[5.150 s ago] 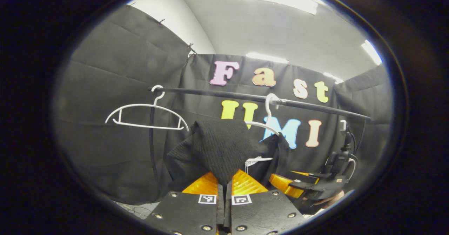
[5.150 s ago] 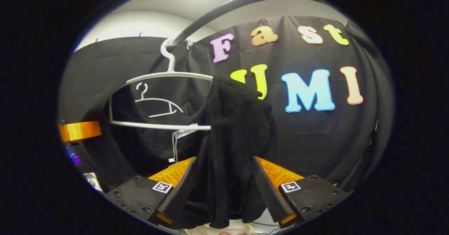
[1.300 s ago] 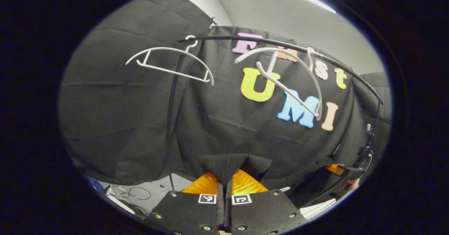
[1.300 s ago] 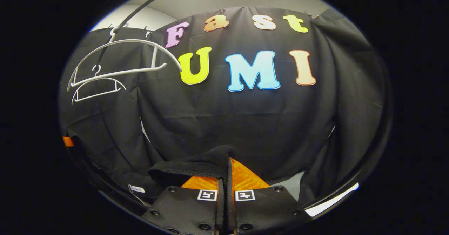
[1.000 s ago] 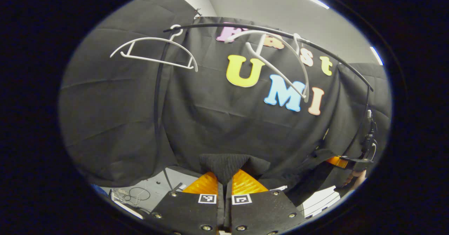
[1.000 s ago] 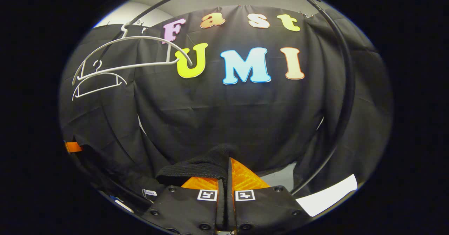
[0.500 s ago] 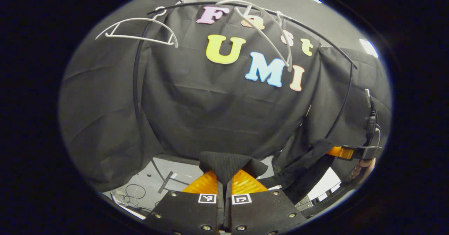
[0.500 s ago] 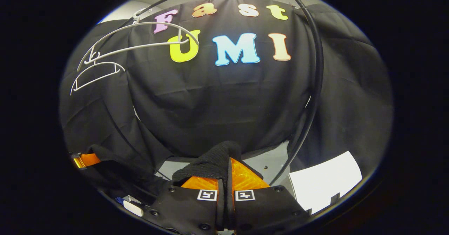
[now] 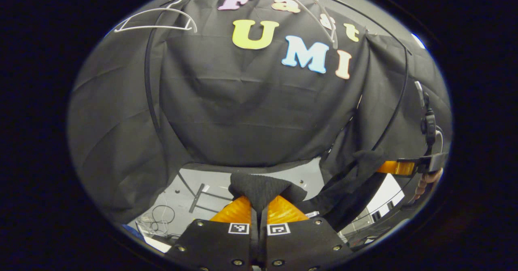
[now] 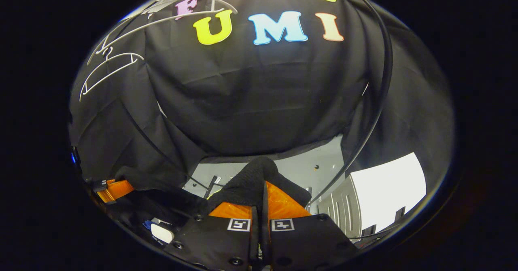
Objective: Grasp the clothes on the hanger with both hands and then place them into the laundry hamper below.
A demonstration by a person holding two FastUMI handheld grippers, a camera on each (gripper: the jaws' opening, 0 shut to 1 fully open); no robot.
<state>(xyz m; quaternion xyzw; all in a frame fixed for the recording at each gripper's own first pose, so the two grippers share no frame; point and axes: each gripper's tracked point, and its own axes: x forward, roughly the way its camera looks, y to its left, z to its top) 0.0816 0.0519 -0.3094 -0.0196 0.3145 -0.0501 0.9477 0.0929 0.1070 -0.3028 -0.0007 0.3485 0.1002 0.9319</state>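
The black knit garment is off the hangers and stretched between both grippers. My left gripper is shut on one bunched end of it. From there the cloth runs right to the right gripper, held by a hand. In the right gripper view my right gripper is shut on the other end of the garment, which sags left toward the left gripper. A white slatted hamper stands low at the right, below and beside the garment. Two bare white hangers hang high on the black rail.
The rack's black uprights curve down on both sides to the grey floor. Loose cables lie on the floor at the left. The hangers are high up at the left in the right gripper view.
Both grippers have moved down with the garment held between them. The hangers and rail have risen toward the top of both views, and the floor and white hamper have come into sight.
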